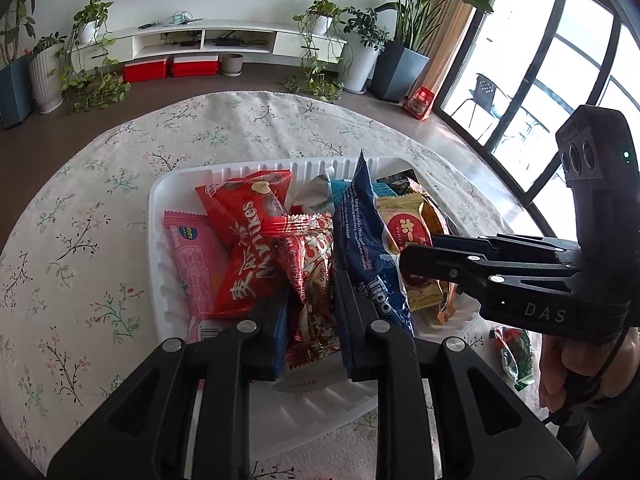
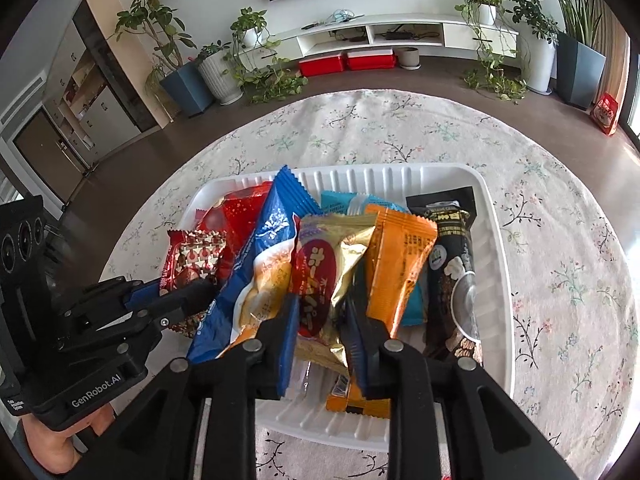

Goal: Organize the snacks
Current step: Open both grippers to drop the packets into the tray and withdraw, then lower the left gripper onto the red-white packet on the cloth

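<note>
Snacks fill a white ribbed tray (image 2: 496, 240) standing on a floral tablecloth (image 2: 560, 184). Left gripper (image 1: 308, 320) reaches over the tray's near edge, fingers spread on either side of a red-and-white patterned packet (image 1: 310, 264), with the blue Tipo bag (image 1: 368, 248) lying against the outside of its right-hand finger; whether the pads touch the packet cannot be told. Right gripper (image 2: 324, 316) has its fingers set on both sides of the gold packet (image 2: 324, 272) with a red oval label, apparently pinching it. An orange packet (image 2: 396, 264) and a black wrapper (image 2: 452, 264) lie just beside it. One green-and-red packet (image 1: 514, 356) rests on the cloth outside the tray.
</note>
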Action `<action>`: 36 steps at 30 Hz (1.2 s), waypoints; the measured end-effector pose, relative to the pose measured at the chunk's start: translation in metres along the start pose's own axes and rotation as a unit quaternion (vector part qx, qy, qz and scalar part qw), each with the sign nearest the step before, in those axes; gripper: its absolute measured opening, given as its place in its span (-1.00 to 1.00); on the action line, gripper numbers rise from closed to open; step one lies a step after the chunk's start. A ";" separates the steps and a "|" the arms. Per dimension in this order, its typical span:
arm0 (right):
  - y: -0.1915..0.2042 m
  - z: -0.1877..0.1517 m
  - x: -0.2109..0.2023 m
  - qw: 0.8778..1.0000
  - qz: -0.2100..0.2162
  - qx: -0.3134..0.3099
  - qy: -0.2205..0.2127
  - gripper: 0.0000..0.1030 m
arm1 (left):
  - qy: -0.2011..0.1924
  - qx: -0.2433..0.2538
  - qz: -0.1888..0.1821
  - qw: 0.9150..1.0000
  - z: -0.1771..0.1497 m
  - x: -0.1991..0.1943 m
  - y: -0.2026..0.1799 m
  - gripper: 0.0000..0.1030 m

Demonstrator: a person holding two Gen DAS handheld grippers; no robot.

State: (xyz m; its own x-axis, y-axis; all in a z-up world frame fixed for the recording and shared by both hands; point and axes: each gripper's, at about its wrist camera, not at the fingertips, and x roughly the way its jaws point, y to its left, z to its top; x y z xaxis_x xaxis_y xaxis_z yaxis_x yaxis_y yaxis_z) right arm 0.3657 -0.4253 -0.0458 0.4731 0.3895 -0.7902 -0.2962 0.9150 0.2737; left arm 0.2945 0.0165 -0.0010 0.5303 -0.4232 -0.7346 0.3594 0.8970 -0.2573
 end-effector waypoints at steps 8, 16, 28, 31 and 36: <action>-0.001 0.000 -0.017 1.000 0.000 0.012 -0.019 -0.13 | -0.009 -0.003 0.001 1.000 -0.005 -0.013 0.000 -0.56; -0.014 -0.001 -0.068 0.993 0.041 0.068 -0.083 0.54 | -0.059 -0.022 0.017 0.998 -0.015 -0.059 0.001 0.78; -0.032 -0.070 -0.151 0.977 0.090 0.118 -0.153 1.00 | -0.079 -0.004 0.071 0.994 -0.093 -0.124 -0.026 0.99; -0.034 -0.099 -0.157 0.977 0.089 0.122 -0.147 1.00 | -0.072 -0.003 0.085 0.994 -0.124 -0.132 -0.033 0.99; -0.041 -0.149 -0.157 0.979 0.073 0.151 -0.117 1.00 | -0.038 -0.058 0.070 0.995 -0.166 -0.140 -0.031 1.00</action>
State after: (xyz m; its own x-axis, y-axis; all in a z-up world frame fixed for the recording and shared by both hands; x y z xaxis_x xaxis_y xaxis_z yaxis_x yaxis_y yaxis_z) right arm 0.1798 -0.5393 -0.0145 0.6323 0.4989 -0.5927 -0.1334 0.8238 0.5510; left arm 0.0817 0.0688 0.0056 0.6273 -0.2985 -0.7193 0.1902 0.9544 -0.2302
